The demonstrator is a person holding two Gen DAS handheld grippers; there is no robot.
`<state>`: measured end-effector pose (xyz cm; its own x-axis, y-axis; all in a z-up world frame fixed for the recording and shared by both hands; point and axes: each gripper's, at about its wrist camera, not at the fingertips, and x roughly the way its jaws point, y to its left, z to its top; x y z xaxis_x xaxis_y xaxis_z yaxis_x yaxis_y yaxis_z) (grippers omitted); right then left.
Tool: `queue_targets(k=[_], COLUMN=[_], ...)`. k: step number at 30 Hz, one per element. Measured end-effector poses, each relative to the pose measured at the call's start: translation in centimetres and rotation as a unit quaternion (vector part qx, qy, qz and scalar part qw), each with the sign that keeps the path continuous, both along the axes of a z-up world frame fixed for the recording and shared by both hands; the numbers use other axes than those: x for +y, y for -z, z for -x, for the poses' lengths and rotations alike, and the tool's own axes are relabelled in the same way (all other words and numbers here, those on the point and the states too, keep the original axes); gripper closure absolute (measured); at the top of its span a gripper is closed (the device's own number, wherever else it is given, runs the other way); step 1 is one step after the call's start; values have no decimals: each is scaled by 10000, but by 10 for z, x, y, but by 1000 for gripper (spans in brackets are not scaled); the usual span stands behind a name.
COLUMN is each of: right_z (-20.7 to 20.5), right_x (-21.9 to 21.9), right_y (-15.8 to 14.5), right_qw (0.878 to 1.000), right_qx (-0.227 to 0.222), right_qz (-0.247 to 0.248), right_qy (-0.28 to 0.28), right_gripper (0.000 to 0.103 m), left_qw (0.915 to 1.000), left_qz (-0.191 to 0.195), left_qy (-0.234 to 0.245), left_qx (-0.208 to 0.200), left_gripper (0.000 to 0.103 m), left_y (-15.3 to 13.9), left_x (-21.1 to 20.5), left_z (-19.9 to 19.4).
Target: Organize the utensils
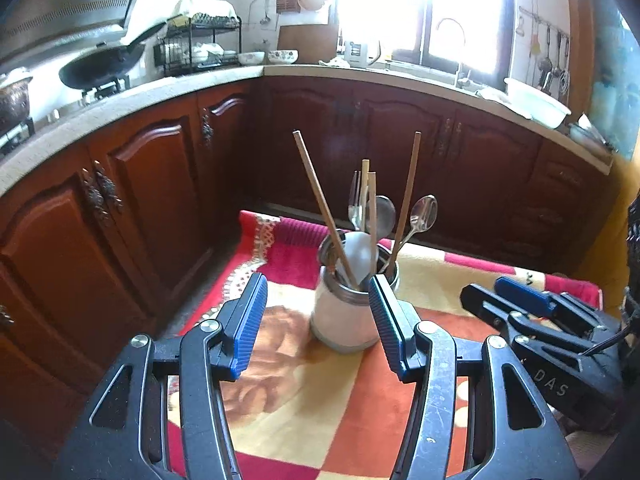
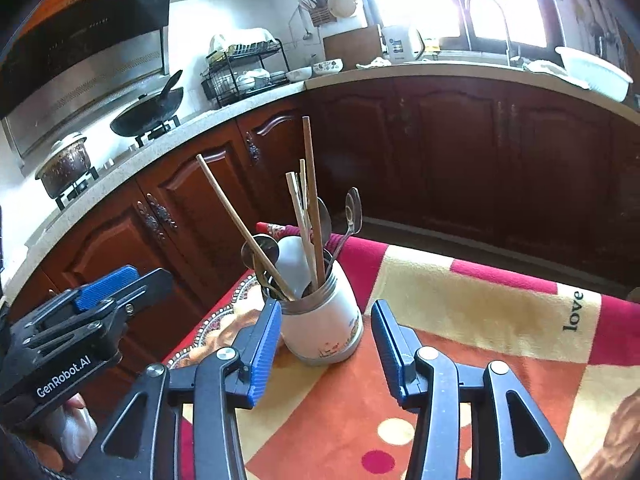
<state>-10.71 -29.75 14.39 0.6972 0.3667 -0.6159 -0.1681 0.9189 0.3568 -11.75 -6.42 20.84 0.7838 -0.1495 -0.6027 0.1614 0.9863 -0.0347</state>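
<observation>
Closest thing in the left wrist view is the left gripper itself, blue ribbed pads spread wide with nothing between them. Same story on the right gripper: jaws apart, empty. Both hang low over the patterned blanket and both aim straight at the white utensil jar, which stands upright just past the fingertips, near the blanket's far left corner.

The jar is already packed: long wooden chopsticks leaning out at angles, a metal fork, a couple of metal spoons and a pale ladle-looking spoon. I can't spot any loose utensils on the blanket, so this looks pretty much finished to me.

Stuff that could go wrong: the jar is tall, narrow and top-heavy with those sticks. A nudge from either pad, or snagging a leaning chopstick, could tip it, and the soft blanket isn't a firm base. It's also close to the edge, so a spill probably ends on the floor.

Pose-wise, both grippers sit side by side, roughly level, fingers pointing forward and slightly down, the right one visible off to the side in the left wrist view.
</observation>
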Motion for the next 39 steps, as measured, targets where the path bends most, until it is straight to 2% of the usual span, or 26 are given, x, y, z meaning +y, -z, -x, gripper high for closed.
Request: queue_targets(k=[3, 27, 39], right_z=[4, 16, 15], right_x=[-2, 6, 11], right_y=[-1, -14, -16], right_qw=[10000, 9997, 9996], right_qx=[-25, -177, -183], right_qz=[-21, 191, 219], right_qy=[39, 42, -6], right_gripper=[54, 49, 49], left_qw=[9999, 9995, 9994], left_qz=[-108, 133, 95], left_qy=[-73, -266, -329], left_qx=[-29, -89, -78], left_gripper=[50, 50, 51], left_y=[-1, -6, -5], left_x=[-1, 11, 11], left_z=[6, 15, 16])
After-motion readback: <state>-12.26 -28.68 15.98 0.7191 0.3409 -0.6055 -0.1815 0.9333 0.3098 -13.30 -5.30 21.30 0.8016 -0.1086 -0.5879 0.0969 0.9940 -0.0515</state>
